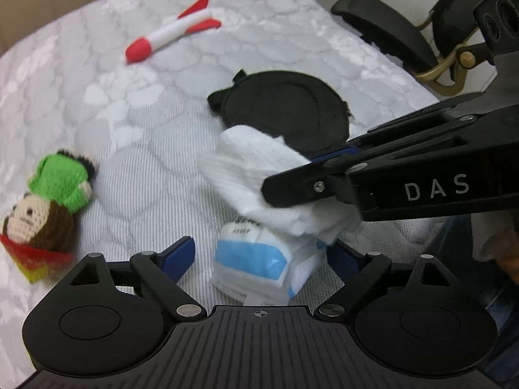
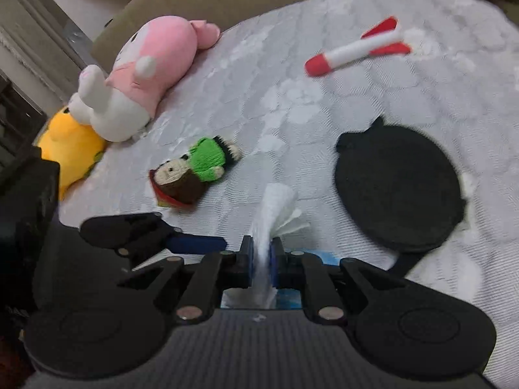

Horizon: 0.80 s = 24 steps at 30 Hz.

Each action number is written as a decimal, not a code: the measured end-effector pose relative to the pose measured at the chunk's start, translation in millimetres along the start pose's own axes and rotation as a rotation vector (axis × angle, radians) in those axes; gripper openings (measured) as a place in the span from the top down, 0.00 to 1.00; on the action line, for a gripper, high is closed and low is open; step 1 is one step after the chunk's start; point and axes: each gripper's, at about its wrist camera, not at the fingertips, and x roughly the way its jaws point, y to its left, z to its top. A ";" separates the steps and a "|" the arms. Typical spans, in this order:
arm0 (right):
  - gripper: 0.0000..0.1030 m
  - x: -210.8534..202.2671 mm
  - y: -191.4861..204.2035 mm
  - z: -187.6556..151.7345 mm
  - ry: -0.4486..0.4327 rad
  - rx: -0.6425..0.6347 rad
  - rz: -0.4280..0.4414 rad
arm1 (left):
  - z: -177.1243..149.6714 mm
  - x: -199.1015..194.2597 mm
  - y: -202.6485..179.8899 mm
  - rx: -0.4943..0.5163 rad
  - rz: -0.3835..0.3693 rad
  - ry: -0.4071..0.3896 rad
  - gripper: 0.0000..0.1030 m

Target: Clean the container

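Round black container [image 2: 399, 191], crumpled white tissue [image 2: 275, 207]

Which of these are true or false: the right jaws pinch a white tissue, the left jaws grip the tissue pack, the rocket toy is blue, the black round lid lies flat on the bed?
1. The right gripper pinches a white tissue. True.
2. The left gripper grips the tissue pack. False: its jaws stand open around it.
3. The rocket toy is blue. False: red and white.
4. The black round lid lies flat on the bed. True.
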 end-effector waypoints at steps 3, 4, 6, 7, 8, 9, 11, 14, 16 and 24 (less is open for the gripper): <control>0.88 -6.6 1.6 5.5 -0.017 -0.033 -0.033 | 0.6 0.2 -0.5 0.006 0.014 -0.006 0.20; 0.88 -7.6 2.6 7.8 -0.029 -0.058 -0.067 | 0.7 -0.3 -0.6 0.008 0.020 -0.010 0.20; 0.88 -7.9 4.3 11.4 -0.051 -0.126 -0.152 | 1.5 -3.7 1.6 0.004 0.036 -0.036 0.20; 0.88 -7.6 4.6 13.0 -0.056 -0.152 -0.184 | 1.9 -5.0 4.3 -0.008 0.036 -0.043 0.20; 0.88 -7.8 3.4 14.3 -0.058 -0.155 -0.195 | 2.4 -6.0 7.6 -0.025 0.033 -0.048 0.20; 0.88 -9.3 1.9 14.9 -0.062 -0.133 -0.170 | 2.8 -6.2 10.7 -0.042 0.022 -0.045 0.20; 0.88 -14.9 -0.8 13.7 -0.074 -0.064 -0.064 | 2.0 -4.0 15.4 -0.072 -0.007 -0.028 0.20; 0.88 -13.2 4.4 8.1 -0.037 -0.023 0.054 | 1.8 0.0 14.5 -0.055 -0.006 -0.009 0.14; 0.88 -9.7 9.0 3.7 -0.004 -0.019 0.095 | 2.2 -0.5 14.0 -0.045 0.003 -0.010 0.13; 0.83 -5.8 -3.2 3.2 0.024 -0.097 -0.150 | 3.0 -4.0 28.9 -0.129 0.004 -0.012 0.09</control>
